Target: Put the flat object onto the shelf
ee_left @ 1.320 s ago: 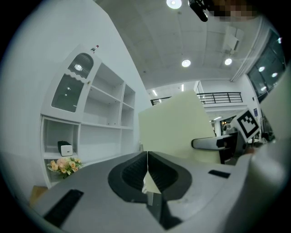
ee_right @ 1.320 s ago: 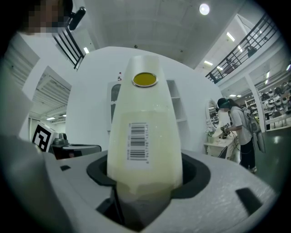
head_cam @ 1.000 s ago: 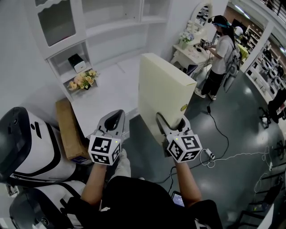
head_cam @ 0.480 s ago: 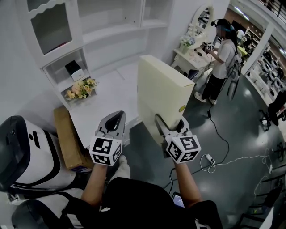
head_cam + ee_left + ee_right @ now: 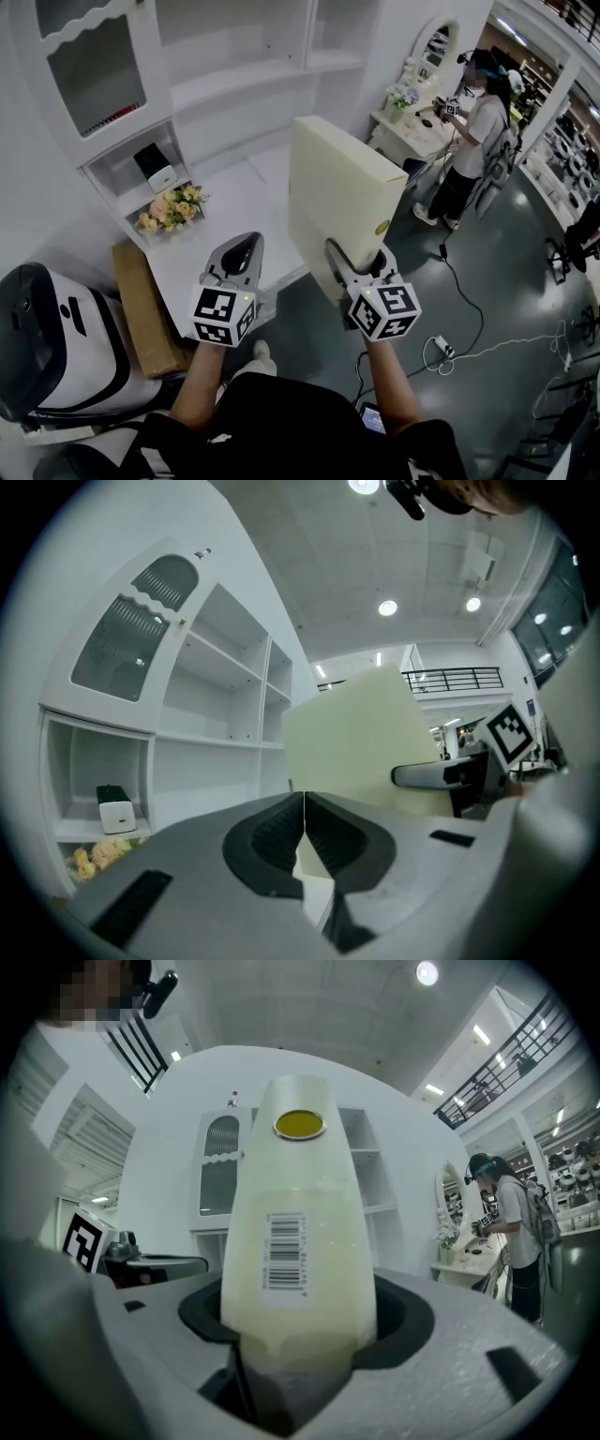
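Pale cream flat cardboard box (image 5: 336, 183): standing on edge, airborne, just right of the white shelf unit (image 5: 239, 80). Right claw (image 5: 358, 253) is pinching its near end, jaws part-open around it; left claw (image 5: 246, 242) is resting closed, empty. Risk: single-end hold letting the box swing or slip.

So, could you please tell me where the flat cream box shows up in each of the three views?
Head view: flat cream box, centre, edge gripped by the right tongs.
Left gripper view: centre-right, behind the left tongs.
Right gripper view: dead centre, barcode facing.
Shared landmark: white shelf unit.
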`<state>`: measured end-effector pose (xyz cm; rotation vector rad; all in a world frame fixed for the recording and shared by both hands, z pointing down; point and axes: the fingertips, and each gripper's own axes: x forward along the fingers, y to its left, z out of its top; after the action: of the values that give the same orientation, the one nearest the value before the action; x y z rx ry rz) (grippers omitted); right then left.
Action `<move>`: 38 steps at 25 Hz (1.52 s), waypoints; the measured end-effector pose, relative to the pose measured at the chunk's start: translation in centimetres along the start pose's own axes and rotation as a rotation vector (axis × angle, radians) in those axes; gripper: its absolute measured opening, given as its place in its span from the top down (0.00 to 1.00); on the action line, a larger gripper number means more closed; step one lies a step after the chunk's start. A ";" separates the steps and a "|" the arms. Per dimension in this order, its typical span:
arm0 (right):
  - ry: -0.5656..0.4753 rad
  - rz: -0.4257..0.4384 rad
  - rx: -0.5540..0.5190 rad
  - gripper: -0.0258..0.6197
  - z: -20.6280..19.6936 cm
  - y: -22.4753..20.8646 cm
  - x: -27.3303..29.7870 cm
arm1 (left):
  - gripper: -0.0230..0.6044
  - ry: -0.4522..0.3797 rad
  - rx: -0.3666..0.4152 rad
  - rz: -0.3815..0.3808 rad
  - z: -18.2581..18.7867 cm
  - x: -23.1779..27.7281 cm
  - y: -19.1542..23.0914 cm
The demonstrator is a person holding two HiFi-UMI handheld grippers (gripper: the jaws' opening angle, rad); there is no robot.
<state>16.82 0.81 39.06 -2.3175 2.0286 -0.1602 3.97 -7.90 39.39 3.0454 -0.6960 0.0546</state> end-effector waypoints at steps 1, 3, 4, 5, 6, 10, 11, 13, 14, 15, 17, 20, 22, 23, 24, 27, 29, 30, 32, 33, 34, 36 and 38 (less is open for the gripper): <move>0.001 -0.002 -0.001 0.50 0.2 -0.1 0.8 | 0.95 0.000 0.002 -0.002 0.2 0.5 0.6; 0.002 -0.006 0.000 0.50 0.5 -0.2 2.4 | 0.95 -0.001 0.006 -0.005 0.7 1.6 1.9; 0.002 -0.009 0.002 0.50 0.7 -0.2 3.2 | 0.95 0.000 0.008 -0.007 0.9 2.0 2.5; 0.001 -0.011 0.004 0.50 1.0 -0.2 4.0 | 0.95 0.000 0.010 -0.008 1.2 2.5 3.2; 0.001 -0.013 0.006 0.50 1.2 -0.2 4.8 | 0.95 0.000 0.011 -0.009 1.4 3.0 3.9; 0.000 -0.012 0.003 0.50 1.7 0.1 8.0 | 0.95 -0.005 0.016 -0.009 2.1 4.5 6.6; -0.001 -0.012 0.003 0.50 1.8 0.2 8.7 | 0.95 -0.006 0.017 -0.008 2.2 4.8 7.3; -0.001 -0.013 0.003 0.50 1.9 0.3 10.2 | 0.95 -0.006 0.014 -0.008 2.2 5.4 8.6; -0.001 -0.014 0.002 0.50 2.0 0.4 10.9 | 0.95 -0.006 0.014 -0.009 2.2 5.7 9.2; -0.001 -0.014 0.001 0.50 2.0 0.4 11.7 | 0.95 -0.005 0.014 -0.010 2.1 6.1 9.8; -0.003 -0.016 -0.001 0.50 2.0 0.6 13.1 | 0.95 -0.004 0.014 -0.013 1.9 6.8 11.1; 0.001 -0.025 -0.001 0.50 1.8 0.9 14.7 | 0.95 -0.002 0.005 -0.020 1.6 7.7 12.5; 0.006 -0.032 -0.003 0.50 1.5 1.0 15.6 | 0.95 -0.002 0.000 -0.032 1.5 8.2 13.1; 0.009 -0.036 -0.004 0.50 1.3 1.1 16.0 | 0.95 -0.004 0.000 -0.040 1.4 8.5 13.3; 0.011 -0.040 -0.004 0.50 1.1 1.1 16.4 | 0.95 -0.005 0.002 -0.048 1.4 8.6 13.4; 0.010 -0.049 0.002 0.50 0.6 1.2 17.1 | 0.95 -0.005 0.008 -0.063 1.2 9.0 14.0; 0.011 -0.052 0.004 0.50 0.4 1.2 17.7 | 0.95 -0.006 0.007 -0.063 1.1 9.3 14.6; 0.014 -0.053 0.001 0.50 0.3 1.1 18.0 | 0.95 -0.007 0.007 -0.061 1.1 9.4 14.9; 0.020 -0.057 -0.006 0.50 0.2 1.0 18.5 | 0.95 -0.008 0.007 -0.058 1.1 9.5 15.4; 0.022 -0.058 -0.008 0.50 0.2 0.9 18.6 | 0.95 -0.009 0.006 -0.057 1.2 9.6 15.5; 0.023 -0.059 -0.008 0.50 0.3 0.9 18.6 | 0.95 -0.009 0.005 -0.056 1.2 9.7 15.6; 0.021 -0.058 -0.009 0.50 0.5 0.7 18.8 | 0.95 -0.009 0.006 -0.055 1.3 9.9 15.7; 0.020 -0.055 -0.016 0.50 0.7 0.5 19.0 | 0.95 -0.013 0.008 -0.055 1.6 10.1 15.7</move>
<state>18.86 -18.08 39.02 -2.3926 1.9832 -0.1711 6.32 -26.50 38.35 3.0729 -0.6141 0.0371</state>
